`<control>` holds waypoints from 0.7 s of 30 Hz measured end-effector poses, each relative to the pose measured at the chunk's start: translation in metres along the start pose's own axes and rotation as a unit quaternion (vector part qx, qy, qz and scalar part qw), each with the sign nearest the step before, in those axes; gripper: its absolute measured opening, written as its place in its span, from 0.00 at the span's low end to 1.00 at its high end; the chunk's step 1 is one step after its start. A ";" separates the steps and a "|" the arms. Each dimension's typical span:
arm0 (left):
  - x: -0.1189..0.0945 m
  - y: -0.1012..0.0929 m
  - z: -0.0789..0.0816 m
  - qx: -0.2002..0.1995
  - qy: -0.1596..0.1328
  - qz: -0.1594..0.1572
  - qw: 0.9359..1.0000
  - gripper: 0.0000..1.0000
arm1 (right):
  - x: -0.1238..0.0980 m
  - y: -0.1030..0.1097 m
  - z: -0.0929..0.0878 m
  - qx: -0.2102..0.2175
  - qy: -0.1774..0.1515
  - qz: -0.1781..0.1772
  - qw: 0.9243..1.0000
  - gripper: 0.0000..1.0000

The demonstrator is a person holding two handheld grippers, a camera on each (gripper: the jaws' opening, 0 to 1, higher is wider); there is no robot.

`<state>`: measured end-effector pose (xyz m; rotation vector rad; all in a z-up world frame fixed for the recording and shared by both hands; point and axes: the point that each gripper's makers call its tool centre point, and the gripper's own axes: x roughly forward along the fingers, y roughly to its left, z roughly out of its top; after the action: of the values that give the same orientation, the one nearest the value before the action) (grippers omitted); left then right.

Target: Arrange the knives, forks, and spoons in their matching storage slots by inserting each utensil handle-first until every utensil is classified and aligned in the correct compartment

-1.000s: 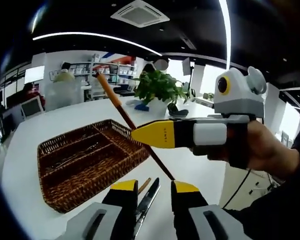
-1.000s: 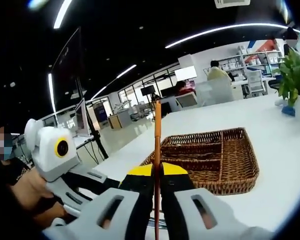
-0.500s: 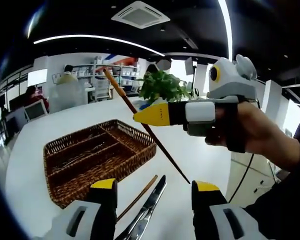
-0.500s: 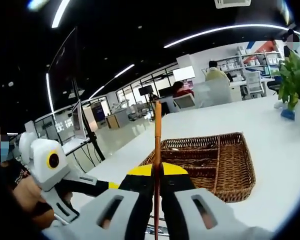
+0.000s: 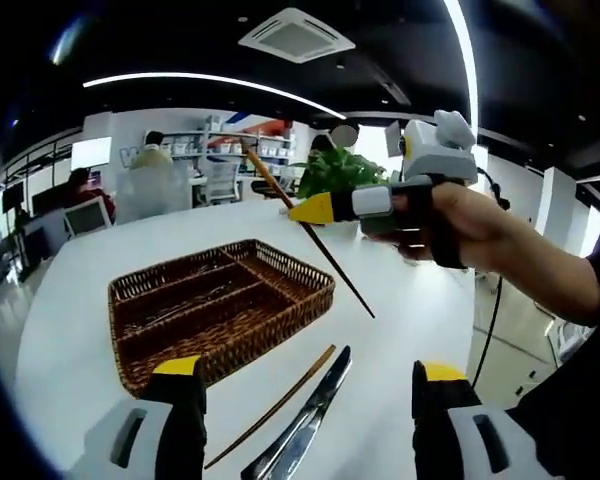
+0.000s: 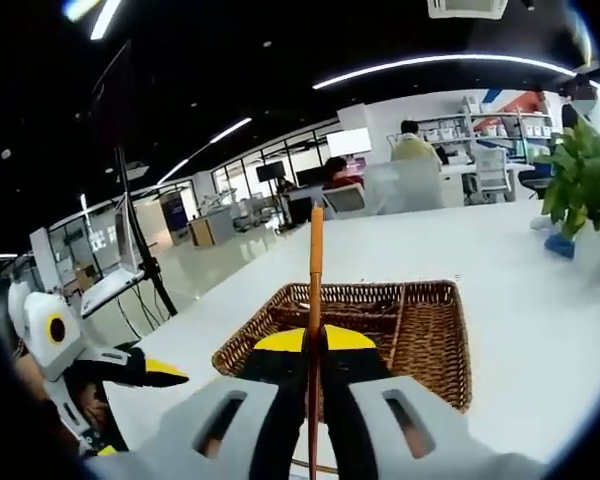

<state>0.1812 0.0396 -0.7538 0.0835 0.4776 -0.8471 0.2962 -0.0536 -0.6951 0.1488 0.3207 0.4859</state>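
Right gripper [image 6: 315,342] clamps a chopstick [image 6: 316,262] — no legible writing.

left hand-held gripper [image 5: 305,385]: jaws wide apart | right hand-held gripper [image 6: 315,345]: jaws clamped, raised

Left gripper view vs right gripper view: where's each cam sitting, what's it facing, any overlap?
Left gripper view: rides the open left claw, facing the wicker tray, a loose chopstick and knife on the white table; the person's hand shows.
Right gripper view: rides the right claw, shut on a chopstick, facing the tray.
Shared: tray, table, held chopstick, potted plant.
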 end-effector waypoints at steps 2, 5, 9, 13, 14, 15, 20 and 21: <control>-0.002 0.003 -0.002 -0.002 0.000 0.005 1.000 0.95 | 0.004 -0.006 0.001 -0.004 0.003 -0.006 1.000 0.02; -0.005 0.008 -0.003 -0.005 -0.002 0.014 1.000 1.00 | 0.009 -0.014 0.002 -0.008 0.008 -0.015 1.000 0.02; -0.010 0.012 -0.006 -0.008 0.002 0.015 1.000 1.00 | 0.018 -0.026 0.001 -0.006 0.017 -0.024 1.000 0.02; -0.014 0.017 -0.010 -0.008 0.005 0.022 1.000 1.00 | 0.029 -0.036 0.003 -0.005 0.024 -0.032 0.999 0.02; -0.016 0.018 -0.010 -0.011 0.003 0.022 1.000 1.00 | 0.033 -0.040 0.004 -0.006 0.026 -0.034 0.999 0.02; -0.017 0.019 -0.011 -0.012 0.002 0.023 1.000 1.00 | 0.036 -0.043 0.004 -0.006 0.029 -0.036 0.999 0.02; -0.023 0.024 -0.015 -0.013 0.003 0.032 0.999 1.00 | 0.051 -0.057 0.005 -0.008 0.040 -0.046 0.998 0.02; -0.024 0.025 -0.015 -0.014 0.003 0.033 0.999 1.00 | 0.053 -0.060 0.006 -0.007 0.041 -0.048 0.998 0.02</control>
<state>0.1807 0.0771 -0.7596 0.0751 0.4891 -0.7753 0.3685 -0.0807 -0.7168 0.0995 0.4027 0.4002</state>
